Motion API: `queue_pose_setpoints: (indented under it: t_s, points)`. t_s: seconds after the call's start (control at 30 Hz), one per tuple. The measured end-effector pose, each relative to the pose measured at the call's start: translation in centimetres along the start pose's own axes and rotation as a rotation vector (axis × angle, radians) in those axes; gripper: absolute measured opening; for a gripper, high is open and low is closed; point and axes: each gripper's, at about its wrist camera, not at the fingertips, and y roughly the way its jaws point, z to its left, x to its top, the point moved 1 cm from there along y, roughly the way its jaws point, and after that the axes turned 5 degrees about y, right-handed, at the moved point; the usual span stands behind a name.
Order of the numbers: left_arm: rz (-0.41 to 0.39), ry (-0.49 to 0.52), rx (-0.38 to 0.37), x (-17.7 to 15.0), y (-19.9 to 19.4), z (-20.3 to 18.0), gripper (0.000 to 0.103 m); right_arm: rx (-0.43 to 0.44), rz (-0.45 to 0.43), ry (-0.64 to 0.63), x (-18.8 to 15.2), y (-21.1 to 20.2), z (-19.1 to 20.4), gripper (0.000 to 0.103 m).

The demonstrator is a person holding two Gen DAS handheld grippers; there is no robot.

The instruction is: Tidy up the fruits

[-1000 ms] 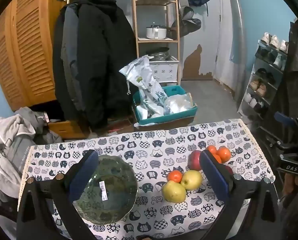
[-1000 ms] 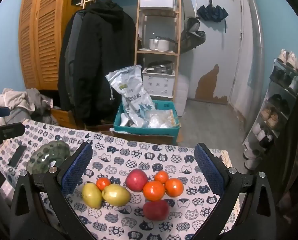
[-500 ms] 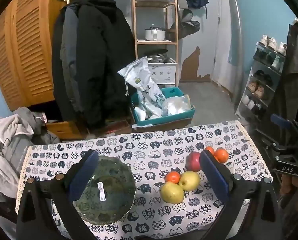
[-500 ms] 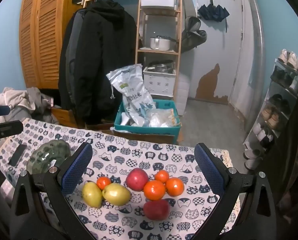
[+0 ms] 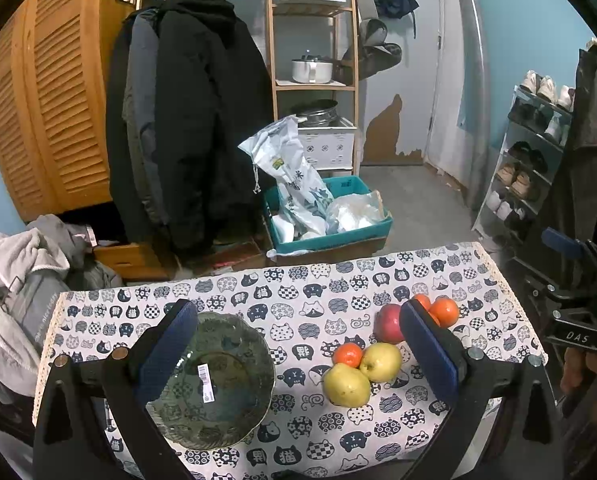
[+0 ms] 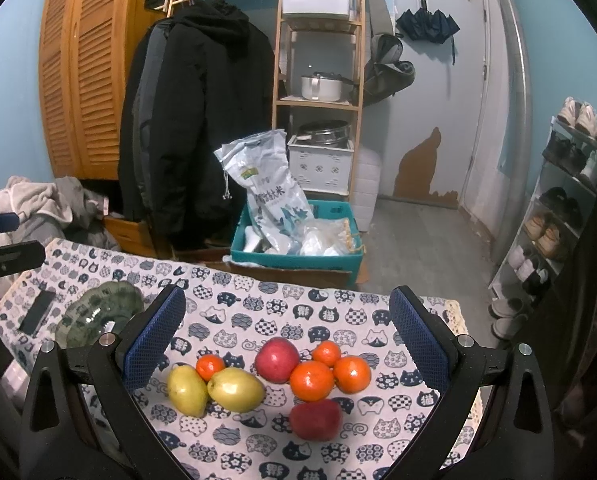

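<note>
Left gripper (image 5: 298, 354): hovering wide open above the table, holding nothing.
Right gripper (image 6: 284, 338): spreading wide, empty, hanging over the fruit.
Green bowl (image 5: 218, 380): sitting empty on the cat-print cloth (image 5: 298, 292), left side.
Fruit: clustering right of the bowl, pears (image 6: 214, 390), oranges (image 6: 330, 372), apples (image 6: 276, 360) touching.

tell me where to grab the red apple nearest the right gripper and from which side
Grip the near red apple across its widest middle, coming straight down from above with the open right gripper. Its left and right flanks look bare, while an orange sits close behind it, so one finger on each side is probably the safest fit. The apple is round and could roll, so close slowly.
</note>
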Motion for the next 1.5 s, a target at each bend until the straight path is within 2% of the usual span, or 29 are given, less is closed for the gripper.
queue_pose_setpoints:
  t_s: [1.5]
  points:
    - [0.014, -0.004, 0.002, -0.38, 0.59, -0.21, 0.102, 0.003, 0.002, 0.009, -0.06, -0.04, 0.25, 0.100]
